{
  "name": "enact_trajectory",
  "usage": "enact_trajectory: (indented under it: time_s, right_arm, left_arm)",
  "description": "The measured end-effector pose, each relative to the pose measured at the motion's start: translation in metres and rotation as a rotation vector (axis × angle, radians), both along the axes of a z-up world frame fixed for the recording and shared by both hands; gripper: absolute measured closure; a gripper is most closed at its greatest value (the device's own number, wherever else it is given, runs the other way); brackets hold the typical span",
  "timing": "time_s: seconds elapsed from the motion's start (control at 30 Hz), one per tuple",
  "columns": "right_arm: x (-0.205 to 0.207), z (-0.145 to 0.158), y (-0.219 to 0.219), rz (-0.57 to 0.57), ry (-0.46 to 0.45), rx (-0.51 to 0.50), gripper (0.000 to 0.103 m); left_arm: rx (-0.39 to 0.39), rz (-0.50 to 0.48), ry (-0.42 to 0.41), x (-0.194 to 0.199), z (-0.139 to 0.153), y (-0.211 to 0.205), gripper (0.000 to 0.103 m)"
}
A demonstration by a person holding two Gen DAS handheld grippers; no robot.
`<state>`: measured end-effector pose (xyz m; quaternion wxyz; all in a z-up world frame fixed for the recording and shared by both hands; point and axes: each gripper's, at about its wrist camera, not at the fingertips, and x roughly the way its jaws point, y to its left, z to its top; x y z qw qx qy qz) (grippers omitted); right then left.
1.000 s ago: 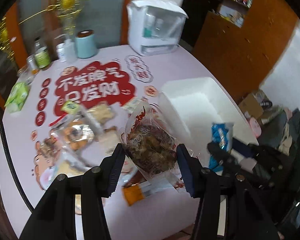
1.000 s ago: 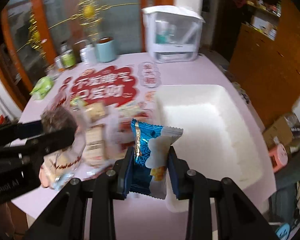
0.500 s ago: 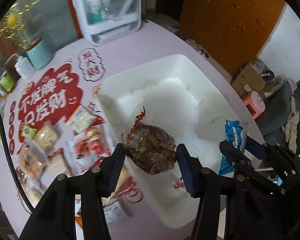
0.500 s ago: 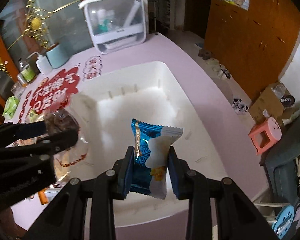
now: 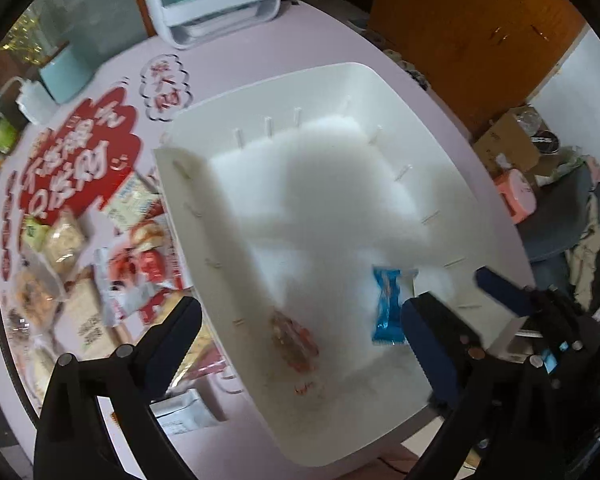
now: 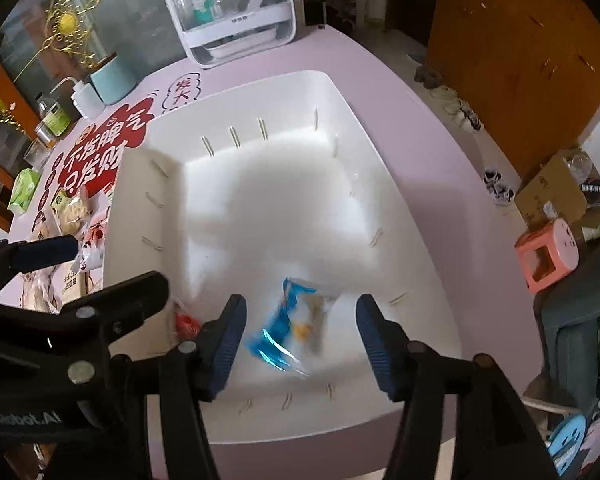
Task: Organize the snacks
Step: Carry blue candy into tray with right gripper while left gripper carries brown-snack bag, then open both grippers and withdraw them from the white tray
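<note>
hovering over the big white plastic bin [image 5: 432,148] on the pale pink round table [image 5: 300,36], we see our left gripper [image 5: 300,320] with its jaws just opened wide, nothing between the pads. below it the clear bag of brown snack with red print [image 5: 294,338] is blurred near the bin's floor, at the near left wall. our right gripper [image 6: 300,332] has its jaws just parted too, and the blue and white snack packet [image 6: 292,326] sits loose and blurred between them, touching neither pad, over the bin's floor beside the brown bag. left of the bin, on the table, we see the remaining snack packets [image 5: 100,272] spread across the red printed lettering [image 5: 80,156]. a white lidded container [image 6: 228,8] stands at the table's far edge.
</note>
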<state>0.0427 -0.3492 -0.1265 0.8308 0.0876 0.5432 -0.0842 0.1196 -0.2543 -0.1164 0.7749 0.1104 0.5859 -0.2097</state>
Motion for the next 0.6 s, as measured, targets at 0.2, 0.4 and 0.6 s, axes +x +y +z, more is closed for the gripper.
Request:
enact_trajectory:
  time_s: [0.2, 0.4, 0.6]
  right_arm:
    - [-0.002, 0.007, 0.003, 0.012, -0.004, 0.006, 0.045]
    - [-0.003, 0.013, 0.016, 0.036, -0.008, 0.000, 0.045]
    - [-0.010, 0.021, 0.030, 0.047, -0.026, -0.003, 0.045]
  left_arm:
    - [-0.001, 0.045, -0.023, -0.005, 0.015, 0.021, 0.002]
    - [-0.030, 0.089, -0.051, -0.012, 0.036, 0.040, 0.002]
    - [-0.028, 0.098, -0.096, -0.025, 0.053, 0.053, 0.002]
